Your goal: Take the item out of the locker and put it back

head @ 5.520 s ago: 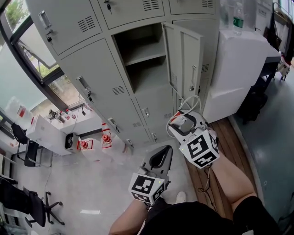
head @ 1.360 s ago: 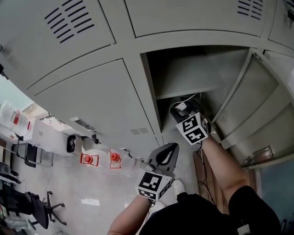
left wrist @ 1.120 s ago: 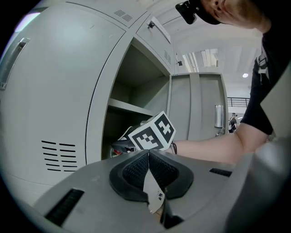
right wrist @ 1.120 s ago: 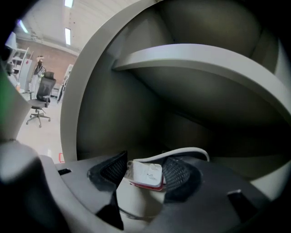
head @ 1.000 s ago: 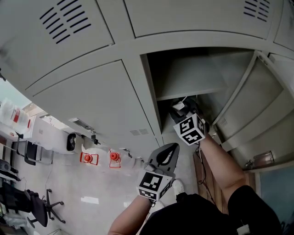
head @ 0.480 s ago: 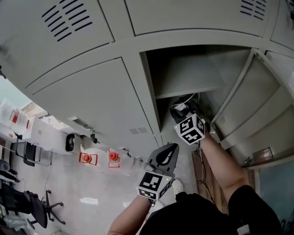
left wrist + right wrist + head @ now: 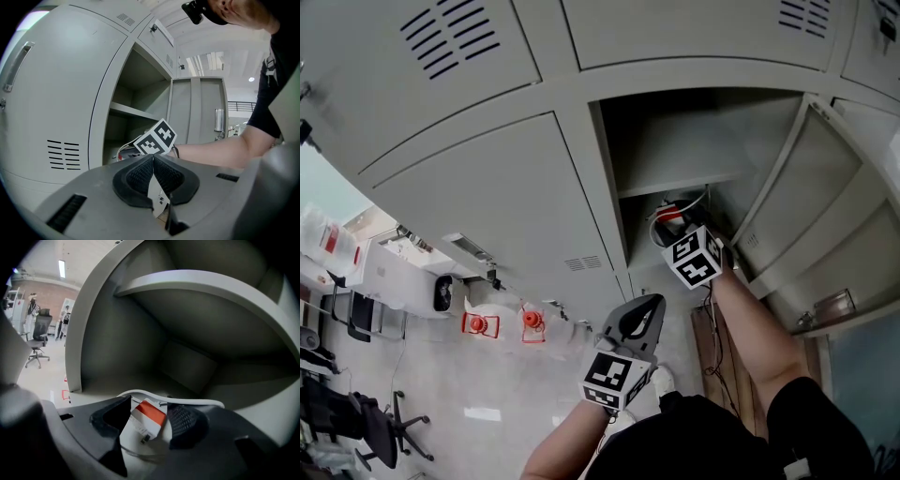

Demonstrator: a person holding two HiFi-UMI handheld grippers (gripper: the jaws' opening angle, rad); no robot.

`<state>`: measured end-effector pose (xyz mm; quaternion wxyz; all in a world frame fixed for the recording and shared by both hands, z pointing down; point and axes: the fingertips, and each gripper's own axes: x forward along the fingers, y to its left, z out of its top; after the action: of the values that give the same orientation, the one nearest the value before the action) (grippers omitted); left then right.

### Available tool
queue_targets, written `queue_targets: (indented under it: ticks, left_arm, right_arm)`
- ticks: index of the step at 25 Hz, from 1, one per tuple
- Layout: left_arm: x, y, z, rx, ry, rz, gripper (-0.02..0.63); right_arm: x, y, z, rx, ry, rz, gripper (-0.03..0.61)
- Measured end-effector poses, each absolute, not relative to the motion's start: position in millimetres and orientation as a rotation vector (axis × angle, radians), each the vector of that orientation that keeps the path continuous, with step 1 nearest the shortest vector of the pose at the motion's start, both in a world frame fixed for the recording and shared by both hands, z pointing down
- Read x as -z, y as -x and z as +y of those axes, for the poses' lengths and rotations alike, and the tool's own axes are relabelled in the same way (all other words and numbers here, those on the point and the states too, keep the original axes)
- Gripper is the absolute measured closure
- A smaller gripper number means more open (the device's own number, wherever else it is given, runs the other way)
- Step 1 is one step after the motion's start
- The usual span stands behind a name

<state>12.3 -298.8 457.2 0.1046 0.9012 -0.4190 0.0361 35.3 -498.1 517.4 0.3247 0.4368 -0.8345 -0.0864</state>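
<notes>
Far to your left, down on the pale floor (image 7: 487, 375), an office chair (image 7: 370, 427) stands beside some desks, and two small red things sit close to the foot of the lockers, too small to identify. Next comes the closed locker door (image 7: 487, 197) with its louvre slots, filling the space just left of the opening.

Your left tongs (image 7: 652, 302) hang low in front of you, outside the locker and well apart from the opening. They are clenched: in the left gripper view the two ribbed pads (image 7: 140, 176) meet along their length with nothing between them. Their marker cube (image 7: 611, 380) sits at the near end, by your hand.

Right of that is the open compartment (image 7: 694, 131), divided by a shelf (image 7: 684, 183). Your right tongs (image 7: 149, 406) reach into the section under that shelf, with their marker cube just outside its mouth and your forearm (image 7: 759, 337) stretched out behind it.

These tongs are grasping the item (image 7: 149, 412), a white packet with an orange-red band, which sits between the two pads and is pressed on both sides. A loop of white cable (image 7: 139, 391) arcs across just beyond the fingertips. The item is therefore inside the lower section, near its front. Whether it touches the compartment floor cannot be told.

Furthest right, the compartment's own door (image 7: 834, 225) stands swung open.
</notes>
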Motion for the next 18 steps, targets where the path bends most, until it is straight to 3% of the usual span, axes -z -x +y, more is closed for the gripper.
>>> queue_targets:
  ticks: [18]
  left_arm:
    - [-450, -9, -275, -0.102, -2.707, -1.187, 0.597]
  right_arm:
    - [-525, -60, -471, 0.118, -1.214, -2.107, 0.282]
